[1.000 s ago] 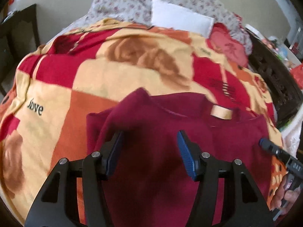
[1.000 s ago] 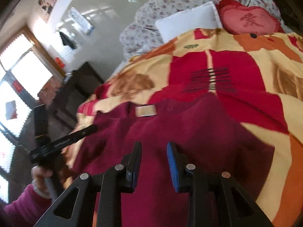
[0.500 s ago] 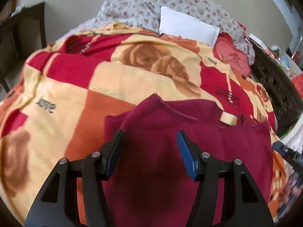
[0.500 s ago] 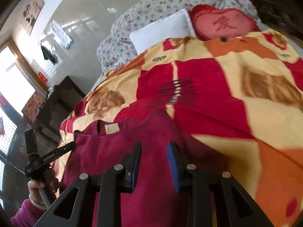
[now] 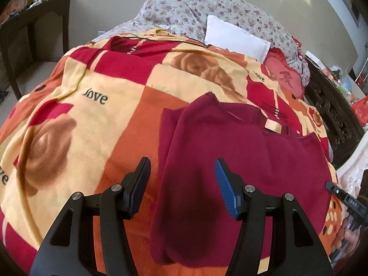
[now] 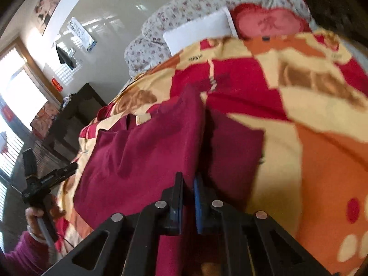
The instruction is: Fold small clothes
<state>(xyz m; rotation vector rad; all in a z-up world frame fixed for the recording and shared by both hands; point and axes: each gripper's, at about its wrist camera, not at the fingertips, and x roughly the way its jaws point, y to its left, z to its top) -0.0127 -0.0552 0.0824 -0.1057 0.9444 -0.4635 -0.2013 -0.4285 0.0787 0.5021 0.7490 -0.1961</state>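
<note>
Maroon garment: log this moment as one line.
maroon garment: flat on patterned blanket, one side folded over | right tongs: shut on garment's folded edge | left tongs: open, above garment, holding nothing

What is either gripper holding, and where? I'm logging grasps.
The right gripper pinches the maroon garment at its raised side fold; the left gripper holds nothing.

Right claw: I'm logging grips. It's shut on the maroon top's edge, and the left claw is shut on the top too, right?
Not quite. The left claw is open above the maroon top, gripping nothing, as the left wrist view shows. The right claw is indeed shut on its edge.
</note>
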